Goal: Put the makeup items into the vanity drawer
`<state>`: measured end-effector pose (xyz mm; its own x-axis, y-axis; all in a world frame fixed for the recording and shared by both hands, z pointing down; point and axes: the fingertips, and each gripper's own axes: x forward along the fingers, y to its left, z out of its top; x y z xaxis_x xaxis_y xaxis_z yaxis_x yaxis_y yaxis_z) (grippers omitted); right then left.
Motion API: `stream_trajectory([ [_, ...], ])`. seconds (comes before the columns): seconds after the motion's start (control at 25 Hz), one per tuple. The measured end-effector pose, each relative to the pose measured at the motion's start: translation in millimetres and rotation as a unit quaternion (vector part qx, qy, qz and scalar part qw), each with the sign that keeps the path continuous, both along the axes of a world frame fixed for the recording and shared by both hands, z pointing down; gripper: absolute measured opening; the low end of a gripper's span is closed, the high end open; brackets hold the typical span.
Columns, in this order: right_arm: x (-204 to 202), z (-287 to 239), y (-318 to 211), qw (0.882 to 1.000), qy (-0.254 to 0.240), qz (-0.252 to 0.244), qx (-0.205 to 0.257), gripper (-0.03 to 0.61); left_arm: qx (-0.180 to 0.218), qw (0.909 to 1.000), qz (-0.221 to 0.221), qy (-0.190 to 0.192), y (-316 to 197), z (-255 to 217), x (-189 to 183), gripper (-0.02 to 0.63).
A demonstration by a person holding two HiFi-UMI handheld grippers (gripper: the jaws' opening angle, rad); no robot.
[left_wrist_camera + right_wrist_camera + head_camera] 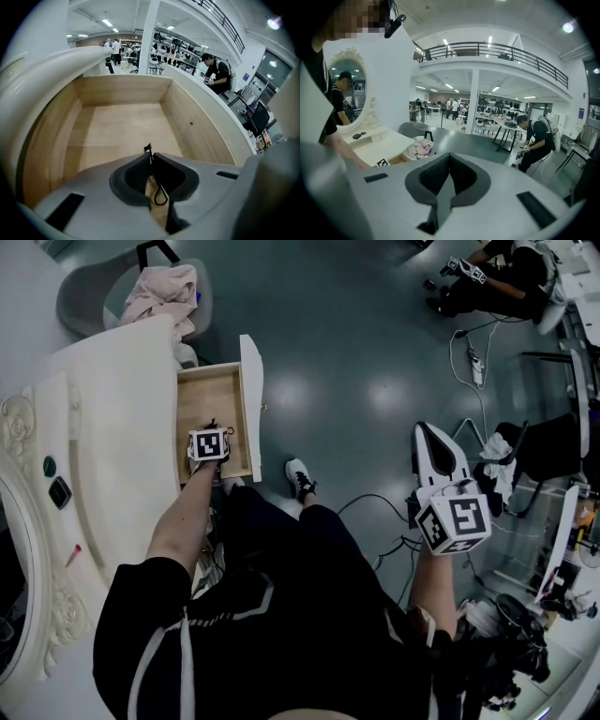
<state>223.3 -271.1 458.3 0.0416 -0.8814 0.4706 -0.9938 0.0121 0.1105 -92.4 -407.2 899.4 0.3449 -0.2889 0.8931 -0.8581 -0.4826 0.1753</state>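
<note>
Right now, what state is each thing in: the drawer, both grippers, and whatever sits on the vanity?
Drawer: pulled open.
Left gripper: jaws shut on a thin black item, over the drawer bottom.
Right gripper: jaws shut, nothing between them, away from the vanity.
Dark square case: lying on the vanity top, not in the drawer.
Red stick: likewise.

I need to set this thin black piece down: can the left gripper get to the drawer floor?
Probably yes. The drawer is pulled open, the left gripper, shut on the thin black piece, points down into it, and nothing shows on its wooden bottom below.
</note>
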Motion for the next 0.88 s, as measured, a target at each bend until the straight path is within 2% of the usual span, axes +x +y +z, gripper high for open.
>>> stream_trajectory([
  [0.36,-2.5,-1.3,-6.8,1.000,-0.003,-0.006,0.002,0.005,-0.005,0.9997,0.022,-0.002,0.7,-2.8,1.7,0.025],
  [0.44,-3.3,-3.0,-9.0,1.000,-0.003,-0.010,0.004,0.005,-0.005,0.9998,0.019,0.008,1.0,-8.2,4.0,0.057],
  [0.52,-4.1,-4.9,-12.0,1.000,-0.004,-0.014,0.007,0.005,0.003,0.9997,0.019,0.017,-0.2,-14.5,7.0,0.113],
  [0.6,-3.3,-6.0,-15.3,1.000,-0.007,-0.018,0.009,0.005,0.012,0.9994,0.022,0.023,-1.8,-20.9,11.4,0.142],
  [0.88,-5.4,-14.9,-26.5,0.999,-0.024,-0.036,0.029,0.005,0.062,0.9961,0.052,0.034,-6.6,-63.5,22.0,0.160],
])
